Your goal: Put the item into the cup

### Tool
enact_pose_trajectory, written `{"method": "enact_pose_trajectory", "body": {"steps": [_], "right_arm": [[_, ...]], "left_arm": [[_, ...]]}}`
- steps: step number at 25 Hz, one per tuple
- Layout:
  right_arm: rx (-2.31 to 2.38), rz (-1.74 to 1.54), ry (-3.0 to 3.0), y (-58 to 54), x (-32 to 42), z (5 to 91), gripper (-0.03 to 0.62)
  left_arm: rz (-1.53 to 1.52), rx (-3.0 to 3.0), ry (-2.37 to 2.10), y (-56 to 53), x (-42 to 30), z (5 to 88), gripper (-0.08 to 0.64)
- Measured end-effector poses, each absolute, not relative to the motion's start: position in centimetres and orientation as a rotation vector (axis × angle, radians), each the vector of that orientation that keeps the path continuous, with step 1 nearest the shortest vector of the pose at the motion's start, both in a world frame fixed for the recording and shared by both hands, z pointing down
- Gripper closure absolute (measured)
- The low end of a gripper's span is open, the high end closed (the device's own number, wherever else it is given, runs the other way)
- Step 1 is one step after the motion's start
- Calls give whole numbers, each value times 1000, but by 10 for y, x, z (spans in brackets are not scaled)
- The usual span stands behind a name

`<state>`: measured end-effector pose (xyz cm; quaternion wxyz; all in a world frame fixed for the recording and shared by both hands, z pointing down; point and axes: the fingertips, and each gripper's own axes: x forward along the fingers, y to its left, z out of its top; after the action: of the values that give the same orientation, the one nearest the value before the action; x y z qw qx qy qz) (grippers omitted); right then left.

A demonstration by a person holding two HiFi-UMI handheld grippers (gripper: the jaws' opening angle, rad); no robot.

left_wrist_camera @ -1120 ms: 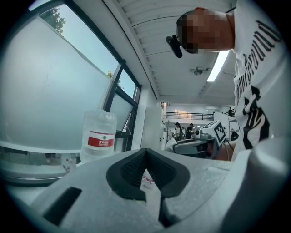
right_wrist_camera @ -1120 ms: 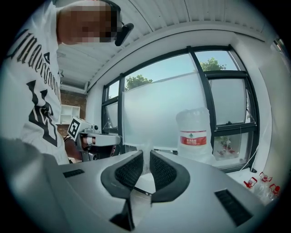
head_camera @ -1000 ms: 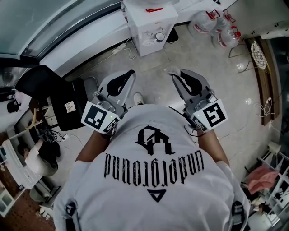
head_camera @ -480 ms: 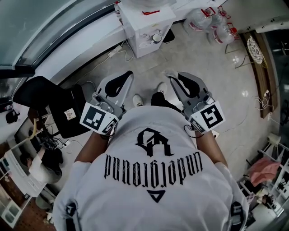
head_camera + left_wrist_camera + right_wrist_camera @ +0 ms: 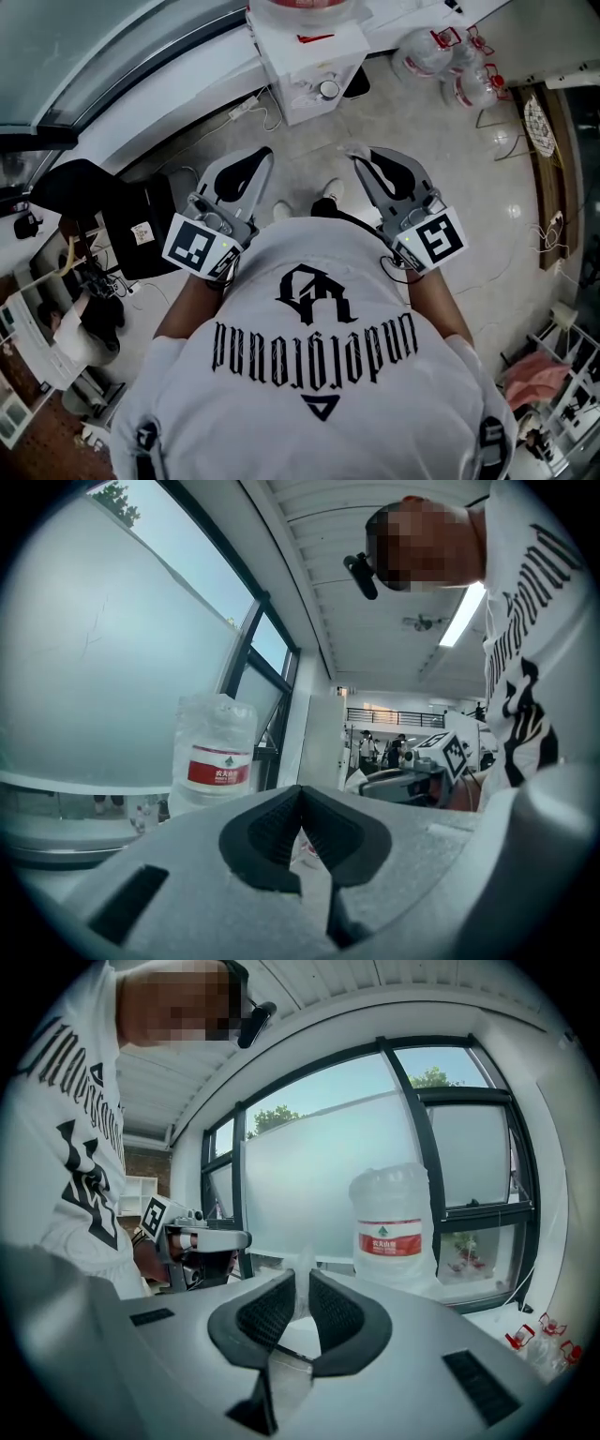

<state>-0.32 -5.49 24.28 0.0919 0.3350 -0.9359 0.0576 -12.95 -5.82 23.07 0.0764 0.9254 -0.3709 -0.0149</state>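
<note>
Left tool (image 5: pixel 266 154): jaws closed, nothing between | right tool (image 5: pixel 360 159): jaws pinch a clear scrap (image 5: pixel 300 1277), above the floor (image 5: pixel 450 169) | water bottle (image 5: pixel 388 1225): far ahead, on white dispenser (image 5: pixel 305 52) | tools side by side.

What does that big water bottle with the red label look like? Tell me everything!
The water bottle is a large jug of clear, slightly cloudy plastic with a rounded top and a red and white label around its middle. It stands upright before the frosted window, on the white dispenser. The right gripper hides its base.
</note>
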Motion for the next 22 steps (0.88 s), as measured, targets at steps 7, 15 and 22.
{"method": "enact_pose_trajectory", "body": {"steps": [7, 15, 22], "right_arm": [[925, 147, -2819, -98, 43, 241, 540], [898, 194, -2822, -126, 92, 262, 540], [908, 273, -2798, -150, 96, 283, 540]], "left_arm": [[-16, 2745, -1179, -93, -86, 236, 548], [31, 2726, -1194, -123, -39, 250, 548], [68, 2726, -1145, -147, -26, 261, 548]]}}
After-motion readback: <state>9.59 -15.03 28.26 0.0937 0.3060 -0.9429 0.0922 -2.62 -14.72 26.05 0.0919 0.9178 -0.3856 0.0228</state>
